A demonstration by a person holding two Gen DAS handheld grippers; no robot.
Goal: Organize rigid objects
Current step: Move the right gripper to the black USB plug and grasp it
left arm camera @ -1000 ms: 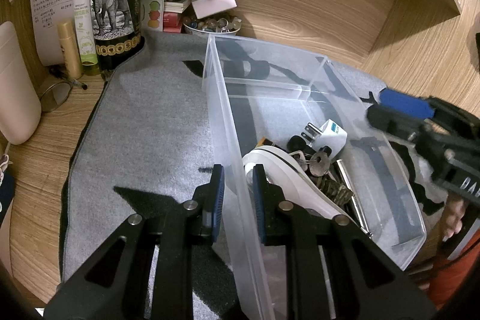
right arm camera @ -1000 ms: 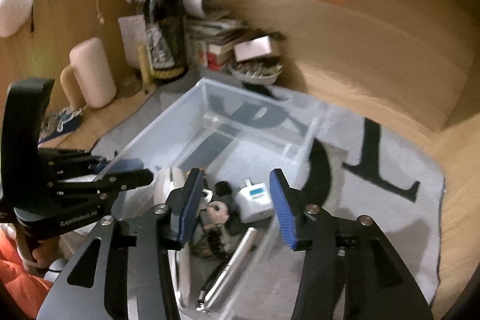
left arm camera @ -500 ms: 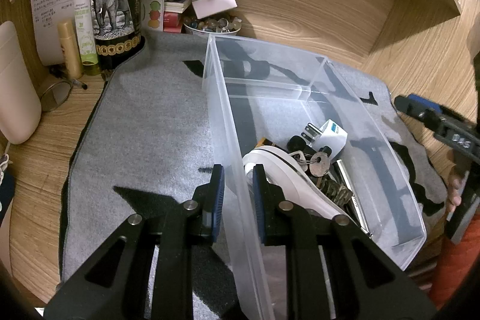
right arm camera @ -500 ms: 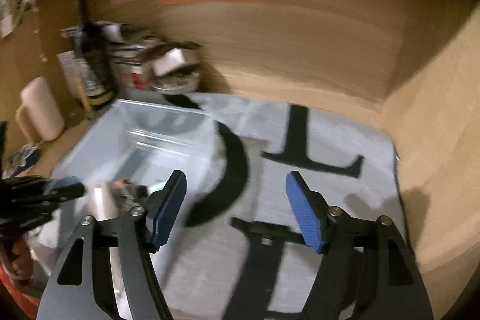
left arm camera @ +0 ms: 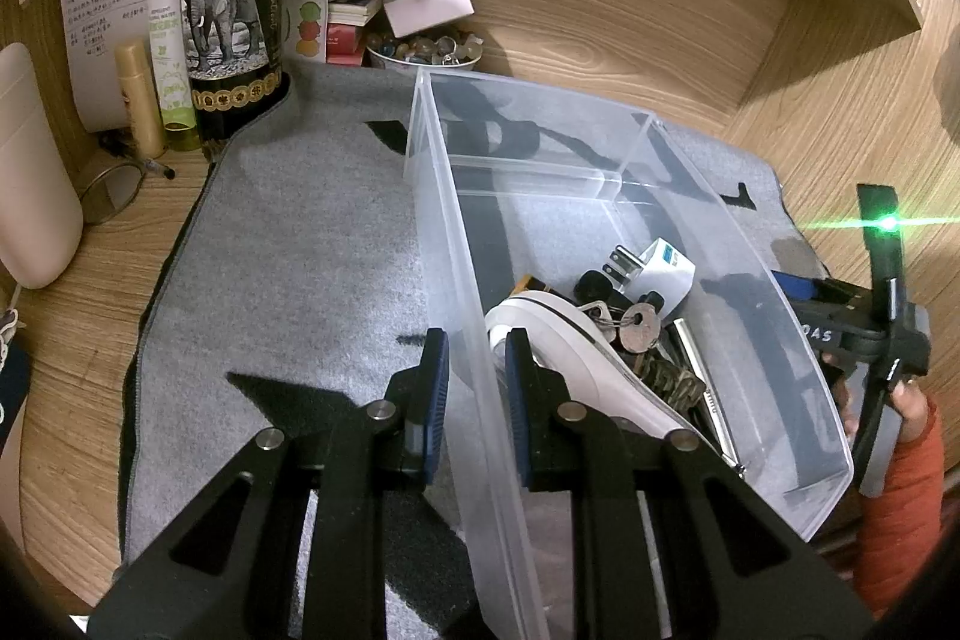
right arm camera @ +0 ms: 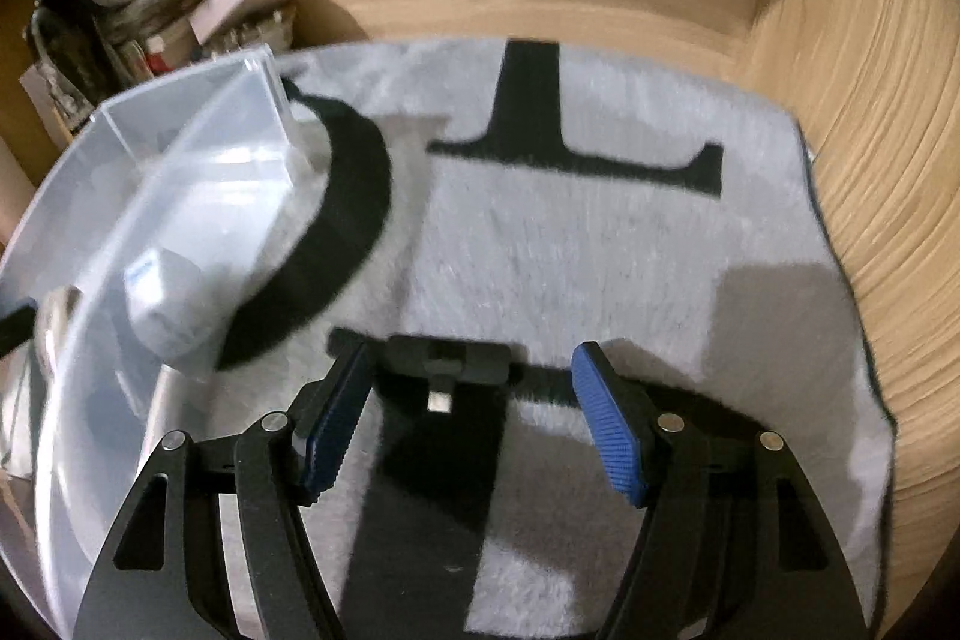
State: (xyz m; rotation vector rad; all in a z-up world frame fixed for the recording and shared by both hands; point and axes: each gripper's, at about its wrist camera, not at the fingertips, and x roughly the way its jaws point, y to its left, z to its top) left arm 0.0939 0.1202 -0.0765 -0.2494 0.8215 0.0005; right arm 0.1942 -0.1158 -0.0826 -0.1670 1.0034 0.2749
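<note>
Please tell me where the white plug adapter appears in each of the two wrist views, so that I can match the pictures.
Left wrist view: the white plug adapter lies right of centre, inside the clear plastic bin, beyond the keys.
Right wrist view: the adapter is at the left, blurred, seen through the bin's wall.
Shared landmark: the bin standing on the grey mat.

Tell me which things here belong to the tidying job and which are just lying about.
Job: clear plastic bin, clamped by the left gripper; white plug adapter; keys; black USB adapter under the open right gripper.

Lying about: wine bottle, bowl of stones, eyeglasses.
</note>
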